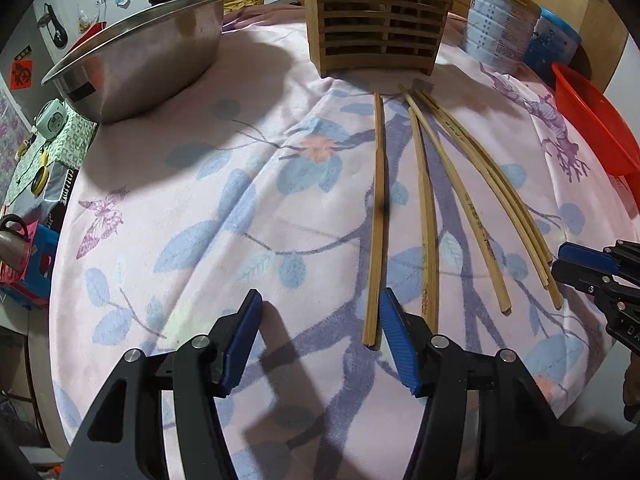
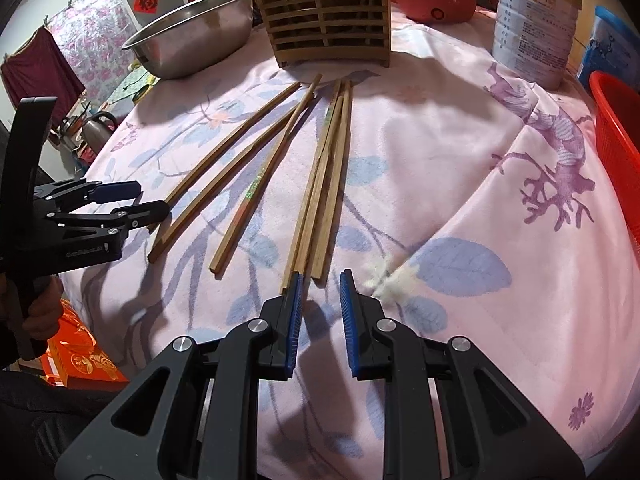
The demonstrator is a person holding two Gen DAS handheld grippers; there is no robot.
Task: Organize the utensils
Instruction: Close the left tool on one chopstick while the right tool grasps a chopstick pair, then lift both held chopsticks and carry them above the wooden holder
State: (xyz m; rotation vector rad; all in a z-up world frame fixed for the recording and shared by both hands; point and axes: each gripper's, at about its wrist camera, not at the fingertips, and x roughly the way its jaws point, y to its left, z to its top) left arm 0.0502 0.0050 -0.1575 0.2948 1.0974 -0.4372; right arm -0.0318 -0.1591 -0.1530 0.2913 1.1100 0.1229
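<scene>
**Thin wooden chopsticks lying flat, both tools still empty**

Left wrist view: the left hand-held gripper [image 1: 320, 336] is hovering low over the cloth-covered surface [image 1: 168, 184] with its jaws standing moderately apart and nothing between the pads. The butt end of the leftmost chopstick [image 1: 376, 216] is lying just inside the right pad, not pinched. The other chopsticks [image 1: 472, 200] are fanning out from the foot of the slatted wooden holder [image 1: 376, 24] at the far edge toward the near right, where the right hand-held gripper [image 1: 588, 268] is showing. A steel bowl [image 1: 136, 56] is sitting at the far left.

Right wrist view: the right hand-held gripper [image 2: 320, 312] is holding its jaws narrowly apart and empty, and the near ends of a tight cluster of three chopsticks [image 2: 324, 184] are sitting just ahead of its left pad. The left hand-held gripper [image 2: 132, 204] is sitting at the near end of the leftmost sticks.

Handling, as a judgement: these sticks are light, stiff and smooth, likely to roll or slip on the soft cloth. Pinching one across its thicker squared butt end is looking safest; the clustered three may come up together.
</scene>
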